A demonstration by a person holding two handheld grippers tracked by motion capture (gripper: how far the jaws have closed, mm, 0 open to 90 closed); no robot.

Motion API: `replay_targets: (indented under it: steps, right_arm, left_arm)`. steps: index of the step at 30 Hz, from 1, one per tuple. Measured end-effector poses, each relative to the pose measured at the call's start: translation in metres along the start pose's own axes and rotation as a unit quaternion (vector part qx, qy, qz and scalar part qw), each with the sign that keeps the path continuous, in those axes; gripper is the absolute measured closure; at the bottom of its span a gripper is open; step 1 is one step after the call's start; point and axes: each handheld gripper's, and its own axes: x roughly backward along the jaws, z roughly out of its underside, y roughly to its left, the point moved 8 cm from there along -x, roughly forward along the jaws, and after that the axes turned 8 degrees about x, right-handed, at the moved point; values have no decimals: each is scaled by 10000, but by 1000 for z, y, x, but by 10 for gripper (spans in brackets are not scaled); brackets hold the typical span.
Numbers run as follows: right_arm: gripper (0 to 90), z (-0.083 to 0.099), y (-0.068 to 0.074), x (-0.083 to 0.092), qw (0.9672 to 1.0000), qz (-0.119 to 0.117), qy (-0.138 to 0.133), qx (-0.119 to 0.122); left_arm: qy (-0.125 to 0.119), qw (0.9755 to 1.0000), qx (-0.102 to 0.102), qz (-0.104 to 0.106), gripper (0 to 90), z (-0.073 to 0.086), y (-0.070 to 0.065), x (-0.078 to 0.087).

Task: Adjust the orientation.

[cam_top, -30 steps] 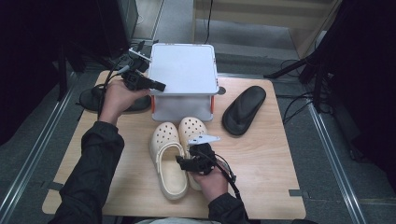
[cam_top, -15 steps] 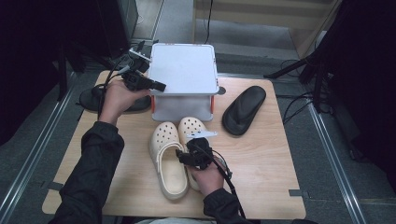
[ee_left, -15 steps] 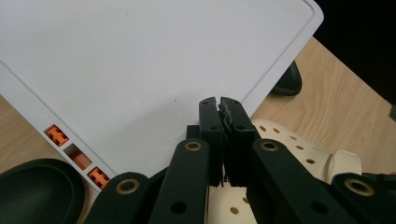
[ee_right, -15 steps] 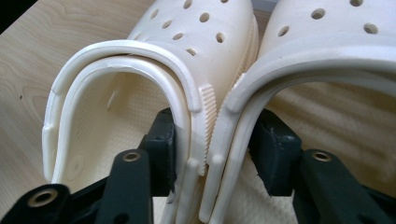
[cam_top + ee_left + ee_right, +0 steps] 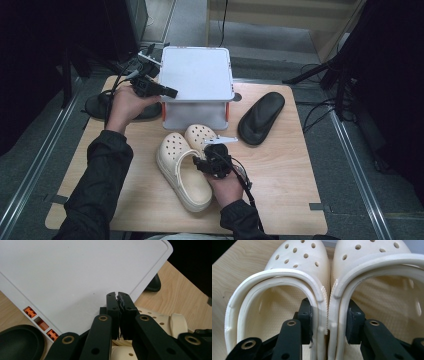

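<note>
Light wooden table (image 5: 280, 170), dark room, metal rails (image 5: 357, 170)

The left gripper (image 5: 167, 91) is held at the far left, forearm reaching forward, its jaws shut tight together. The right gripper (image 5: 200, 162) sits near, at the middle, jaws just closing in, about half apart.
</note>
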Motion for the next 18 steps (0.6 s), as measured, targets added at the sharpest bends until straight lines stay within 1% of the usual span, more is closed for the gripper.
replay_targets:
  steps: [4,11,18]
  right_arm:
    - [652,-7,0,4,9999,-120,-6,-11]
    - [652,-18,-3,9,9999,-107,-21,98]
    - [652,-32,-15,11,9999,-60,-58,107]
  left_arm:
    - [-13,10000,42,23,882,0,0,0]
    - [-11,10000,51,23,880,0,0,0]
    - [-1,10000,63,40,877,0,0,0]
